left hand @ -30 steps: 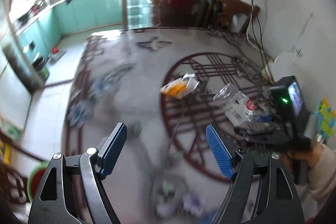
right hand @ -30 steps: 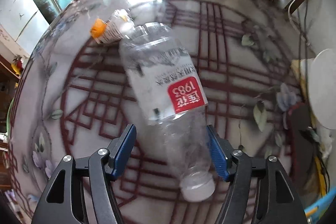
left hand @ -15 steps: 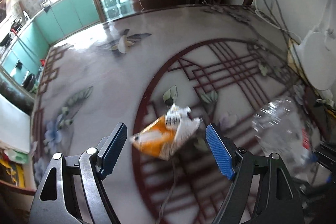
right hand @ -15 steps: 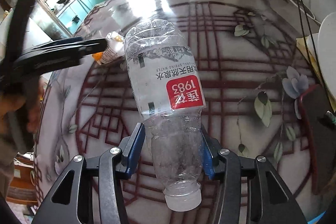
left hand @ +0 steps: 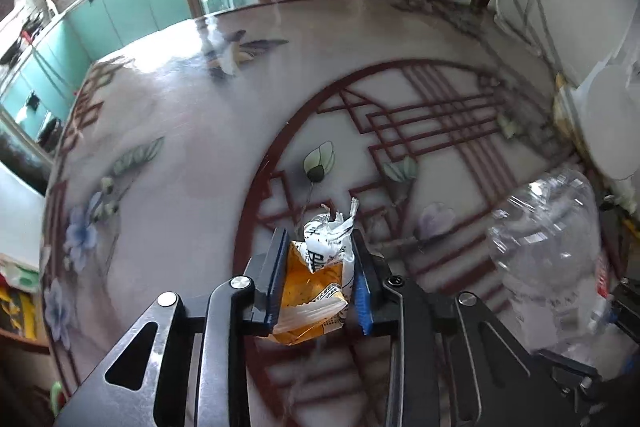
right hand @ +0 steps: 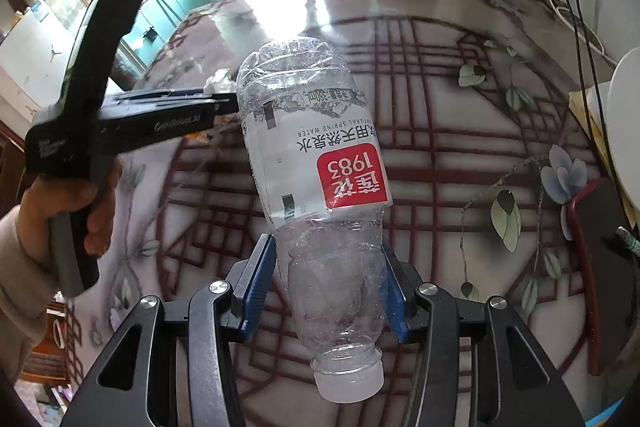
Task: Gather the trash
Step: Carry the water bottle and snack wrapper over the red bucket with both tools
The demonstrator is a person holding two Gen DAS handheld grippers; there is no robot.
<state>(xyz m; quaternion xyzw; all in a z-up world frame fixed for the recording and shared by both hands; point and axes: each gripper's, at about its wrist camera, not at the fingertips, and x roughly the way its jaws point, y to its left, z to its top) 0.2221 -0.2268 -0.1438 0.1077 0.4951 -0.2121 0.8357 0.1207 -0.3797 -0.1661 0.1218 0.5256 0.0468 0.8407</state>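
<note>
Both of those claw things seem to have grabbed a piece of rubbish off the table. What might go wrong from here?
1. The clear crushed plastic bottle is pinched only low on its neck end by the right gripper; its long body sticks out, so it may swing or slip.
2. The crumpled orange and white snack wrapper in the left gripper is soft foil and might slide free.
3. The two grippers sit close together, so the bottle could bump the left one.

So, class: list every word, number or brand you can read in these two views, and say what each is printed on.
"1983": red patch on the bottle label.
"NATURAL SPRING WATER": same label.
"380mL": label's top edge.
Chinese characters on the label: not transcribed.
Wrapper print: too crumpled to read.
Left gripper lettering: blurred.
</note>
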